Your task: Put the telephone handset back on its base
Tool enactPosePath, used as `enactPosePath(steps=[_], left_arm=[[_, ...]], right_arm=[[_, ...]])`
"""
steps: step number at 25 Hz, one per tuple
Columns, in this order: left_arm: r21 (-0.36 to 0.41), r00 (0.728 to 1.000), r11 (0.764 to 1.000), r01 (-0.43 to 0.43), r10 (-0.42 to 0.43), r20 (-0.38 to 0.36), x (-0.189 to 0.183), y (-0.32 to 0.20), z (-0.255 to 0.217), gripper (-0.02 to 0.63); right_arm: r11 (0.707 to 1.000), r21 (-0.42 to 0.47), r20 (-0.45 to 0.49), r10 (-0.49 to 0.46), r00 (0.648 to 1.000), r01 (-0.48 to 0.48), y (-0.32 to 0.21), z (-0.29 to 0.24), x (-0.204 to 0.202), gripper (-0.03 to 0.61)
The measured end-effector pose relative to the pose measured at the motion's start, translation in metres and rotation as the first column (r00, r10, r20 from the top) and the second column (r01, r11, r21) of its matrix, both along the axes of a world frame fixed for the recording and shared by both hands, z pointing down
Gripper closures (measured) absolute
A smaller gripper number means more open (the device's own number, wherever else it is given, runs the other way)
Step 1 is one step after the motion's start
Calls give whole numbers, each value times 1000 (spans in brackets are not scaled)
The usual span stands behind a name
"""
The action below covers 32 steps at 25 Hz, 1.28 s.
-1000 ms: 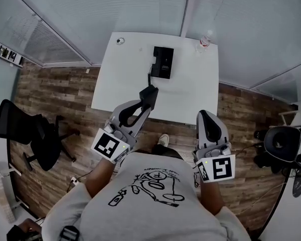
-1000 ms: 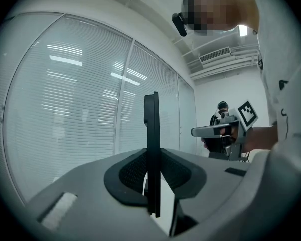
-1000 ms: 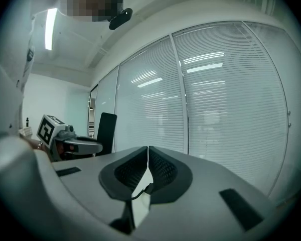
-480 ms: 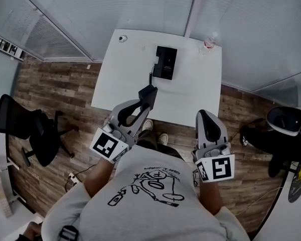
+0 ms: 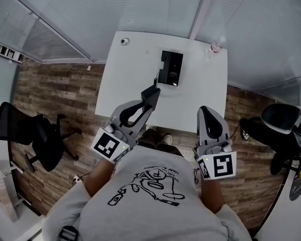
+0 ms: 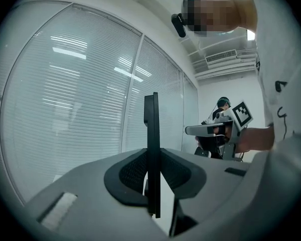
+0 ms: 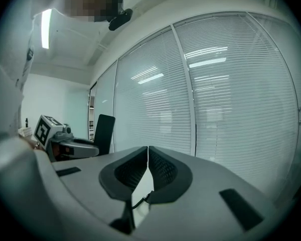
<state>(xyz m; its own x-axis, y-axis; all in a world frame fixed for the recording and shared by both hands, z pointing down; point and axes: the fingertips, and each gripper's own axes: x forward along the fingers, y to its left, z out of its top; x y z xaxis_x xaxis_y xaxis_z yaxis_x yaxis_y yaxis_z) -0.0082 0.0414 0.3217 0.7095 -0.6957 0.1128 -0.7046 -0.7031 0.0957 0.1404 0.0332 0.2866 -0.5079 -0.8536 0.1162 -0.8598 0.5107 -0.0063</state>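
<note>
The black telephone base [image 5: 170,68] lies on the white table [image 5: 125,84], toward its far middle. My left gripper [image 5: 147,103] hovers over the table's near edge, shut on the black handset [image 5: 151,91]; a dark cord [image 5: 156,80] runs from the handset to the base. In the left gripper view the handset [image 6: 151,129] stands edge-on as a thin black slab clamped between the jaws of my left gripper [image 6: 151,185]. My right gripper [image 5: 210,115] is held off the table's near right corner, shut and empty; its jaws meet in the right gripper view [image 7: 147,159].
A clear bottle [image 5: 216,46] stands at the table's far right corner and a small round object [image 5: 124,41] at the far left. Office chairs sit on the wood floor at left [image 5: 25,132] and right [image 5: 281,122]. Blinded glass walls close the far side.
The left gripper still holds the handset near the table's front edge. The table and base have shifted slightly right and down in the head view. The right gripper stays shut.
</note>
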Motion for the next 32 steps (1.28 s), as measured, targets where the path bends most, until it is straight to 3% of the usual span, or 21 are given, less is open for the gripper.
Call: enactPosePath(steps=[15,21,32], left_arm=[[-46,995,995,-87,84,-62,-45,-72,14,541],[-76,992,990,-122,119,-52,-50,-84,21,543],[-83,983,985,-155,145,-108,-43,-102,28,543]], right_arm=[[999,-1,-33,32,999,-32,-83,-1,-61,572],[998,-7,-31,64,997,-65,-98,3,-66,572],[994,-46,-29,97,995,-98,-111,23,-60,572]])
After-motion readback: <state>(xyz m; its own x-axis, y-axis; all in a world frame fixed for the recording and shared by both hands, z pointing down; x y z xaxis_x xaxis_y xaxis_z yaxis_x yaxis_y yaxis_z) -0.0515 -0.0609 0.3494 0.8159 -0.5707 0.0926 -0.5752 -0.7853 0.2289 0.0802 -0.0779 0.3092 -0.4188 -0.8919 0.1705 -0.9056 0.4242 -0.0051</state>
